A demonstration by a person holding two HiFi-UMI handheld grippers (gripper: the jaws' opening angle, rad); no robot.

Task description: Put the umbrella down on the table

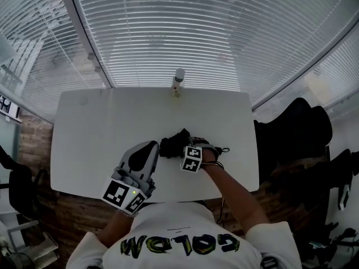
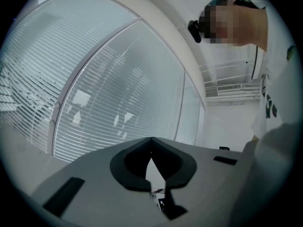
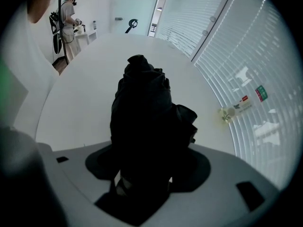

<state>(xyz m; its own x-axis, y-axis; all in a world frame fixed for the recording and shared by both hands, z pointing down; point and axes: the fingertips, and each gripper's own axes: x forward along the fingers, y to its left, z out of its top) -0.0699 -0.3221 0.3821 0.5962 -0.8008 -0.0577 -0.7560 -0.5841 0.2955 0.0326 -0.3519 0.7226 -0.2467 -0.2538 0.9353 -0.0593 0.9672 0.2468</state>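
Slatted blinds (image 1: 213,32) cover the glazing that wraps round the room on the far side and both flanks, and a white bench (image 1: 95,133) stands against them, its far edge at the glass. A person in a white shirt (image 1: 179,240) stands at the bench's near edge, both forearms reaching over it. A black chair (image 1: 297,133) sits off the bench's right end, apart from it. The folded black umbrella (image 1: 174,143) is at the near middle of the bench, a little right of centre, its loose cloth bunched and its length running away from the right claw (image 3: 144,171). That claw is pinching the umbrella by its near end, and the dark fabric fills the gap between the jaws and hides their tips. The umbrella is low over the white top, but I cannot tell whether it rests there. The left claw (image 2: 151,143) is just left of the umbrella at the near edge of the bench. It is tilted up toward the blinds, with its jaws pressed together at the tips and nothing between them. A thin cord (image 1: 219,150) loops out beside the right wrist. A small bottle (image 1: 178,82) with a pale cap stands at the middle of the far edge, well apart from the umbrella.
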